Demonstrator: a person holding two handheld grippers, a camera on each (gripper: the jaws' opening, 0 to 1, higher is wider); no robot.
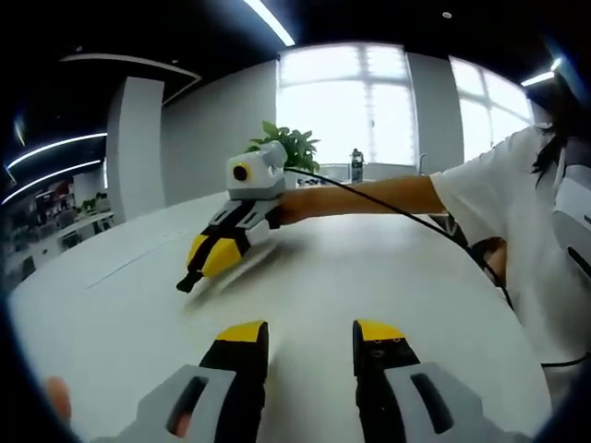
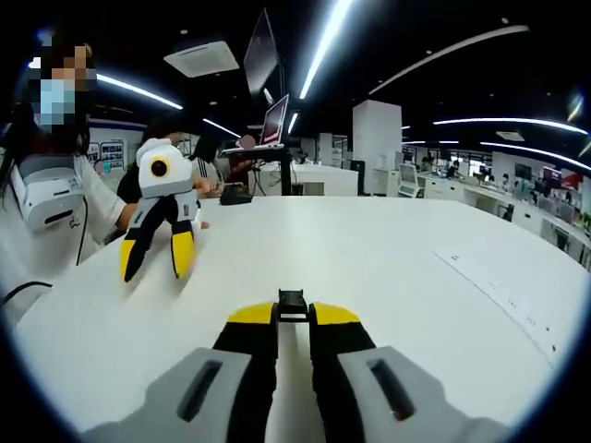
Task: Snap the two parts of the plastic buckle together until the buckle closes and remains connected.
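right gripper (image 2: pixel 294 318) pinches a black buckle part (image 2: pixel 292 303) over the white surface (image 2: pixel 388 268); left gripper (image 1: pixel 309 337) is wide, holding nothing. next, i'd guess, find the mate.

Black buckle part (image 2: pixel 292 304) mostly hidden between jaws.

bare white table (image 2: pixel 388 268) between both hand-held grippers, cable (image 1: pixel 416 217) trailing beside person
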